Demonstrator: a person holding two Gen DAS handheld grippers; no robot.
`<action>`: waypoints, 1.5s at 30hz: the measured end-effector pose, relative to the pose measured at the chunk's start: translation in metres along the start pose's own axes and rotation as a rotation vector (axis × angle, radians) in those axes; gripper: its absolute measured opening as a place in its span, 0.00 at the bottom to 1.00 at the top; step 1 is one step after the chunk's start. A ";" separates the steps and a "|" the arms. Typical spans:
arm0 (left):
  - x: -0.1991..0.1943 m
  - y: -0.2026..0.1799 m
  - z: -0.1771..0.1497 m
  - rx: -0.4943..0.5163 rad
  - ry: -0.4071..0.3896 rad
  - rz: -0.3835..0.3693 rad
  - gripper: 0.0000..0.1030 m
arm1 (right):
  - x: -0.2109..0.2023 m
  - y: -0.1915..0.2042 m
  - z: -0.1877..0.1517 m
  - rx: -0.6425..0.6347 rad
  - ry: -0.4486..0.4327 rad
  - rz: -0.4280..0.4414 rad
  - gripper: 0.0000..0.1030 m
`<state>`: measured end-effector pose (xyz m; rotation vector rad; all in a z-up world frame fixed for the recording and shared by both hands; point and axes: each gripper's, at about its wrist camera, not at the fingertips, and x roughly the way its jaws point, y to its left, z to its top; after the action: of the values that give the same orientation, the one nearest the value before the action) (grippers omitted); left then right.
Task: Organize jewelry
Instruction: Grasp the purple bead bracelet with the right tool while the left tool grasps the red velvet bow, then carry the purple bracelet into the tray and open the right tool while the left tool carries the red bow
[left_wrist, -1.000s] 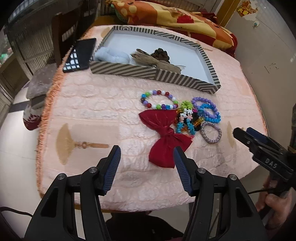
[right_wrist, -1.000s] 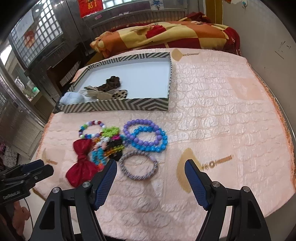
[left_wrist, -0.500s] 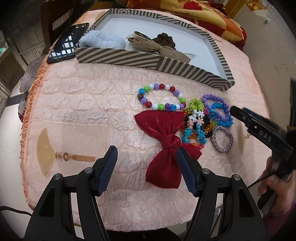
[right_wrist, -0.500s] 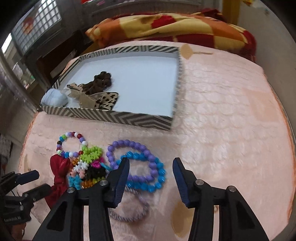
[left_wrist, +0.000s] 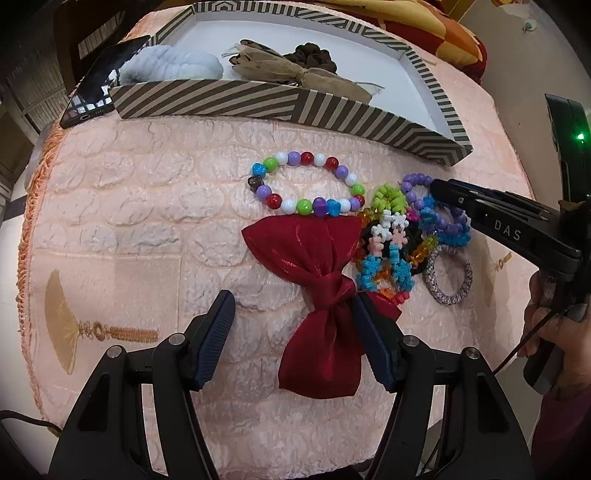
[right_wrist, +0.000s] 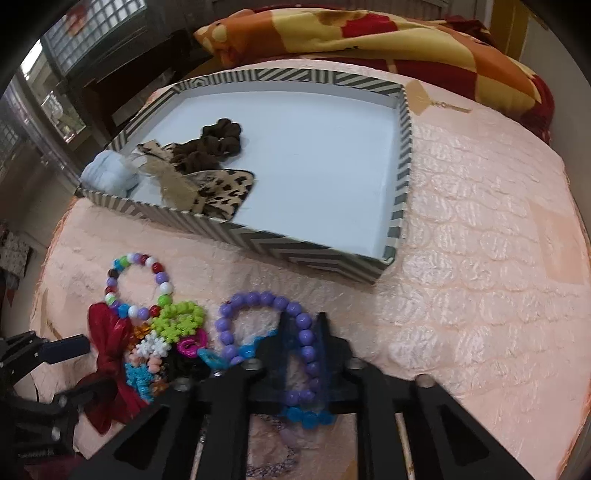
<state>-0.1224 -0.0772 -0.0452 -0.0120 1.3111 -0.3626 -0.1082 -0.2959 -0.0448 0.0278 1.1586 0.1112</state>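
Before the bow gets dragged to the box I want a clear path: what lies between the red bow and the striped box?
The multicoloured bead bracelet lies between the red bow and the striped box, touching the bow's top edge; beyond it, bare pink cloth. The left wrist view shows this.

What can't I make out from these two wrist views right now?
- Right wrist view: whether the right gripper pinches only the purple bead bracelet or the blue bracelet too; its fingers cover the contact.
- Right wrist view: the grey braided band is hidden under the gripper body.
- Left wrist view: the phone is partly hidden by the striped box.
- Left wrist view: the red bow sits between the open left gripper fingers; contact unclear.
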 end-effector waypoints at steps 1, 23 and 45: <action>0.000 0.000 0.000 0.007 -0.002 -0.007 0.49 | -0.002 0.000 -0.002 0.001 0.000 0.004 0.08; -0.070 0.007 0.007 0.083 -0.116 -0.048 0.11 | -0.119 0.009 0.005 0.097 -0.238 0.136 0.08; -0.008 -0.007 0.003 0.021 -0.034 0.005 0.13 | -0.128 0.020 -0.004 0.091 -0.230 0.156 0.08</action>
<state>-0.1228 -0.0825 -0.0350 0.0022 1.2738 -0.3704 -0.1641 -0.2894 0.0721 0.2070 0.9300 0.1887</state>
